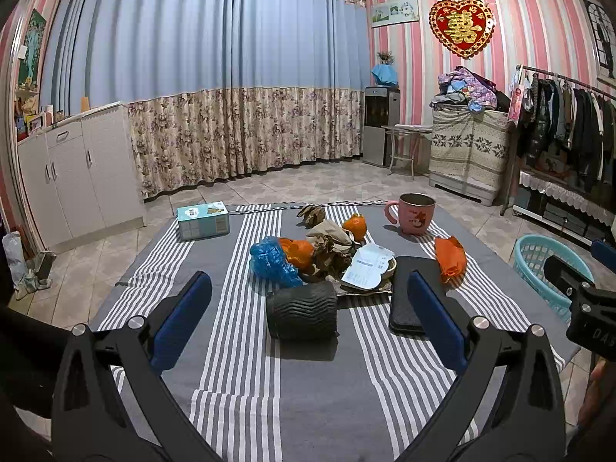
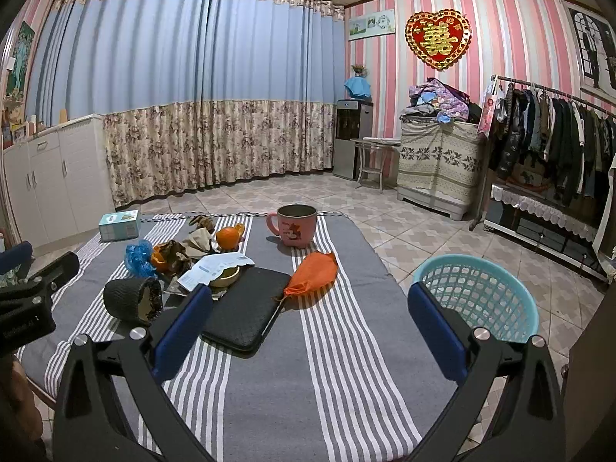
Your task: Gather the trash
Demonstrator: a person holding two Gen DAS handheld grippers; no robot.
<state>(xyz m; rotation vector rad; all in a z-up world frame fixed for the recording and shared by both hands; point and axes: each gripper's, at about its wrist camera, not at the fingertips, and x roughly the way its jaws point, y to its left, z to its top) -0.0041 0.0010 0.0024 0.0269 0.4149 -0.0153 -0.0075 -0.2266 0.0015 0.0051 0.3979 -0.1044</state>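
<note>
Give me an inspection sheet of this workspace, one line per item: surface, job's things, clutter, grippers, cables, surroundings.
Surface: table under a striped cloth, near part bare.
Job's things: blue bag, orange bag, brown paper, receipt and orange peel piled mid-table; teal basket on the floor at the table's right.
Clutter: pink mug, black case, tipped black cup, box, orange.
Grippers: left gripper and right gripper both open, empty.
Cables: nothing seen.
Surroundings: curtains, cabinets, clothes rack.
</note>
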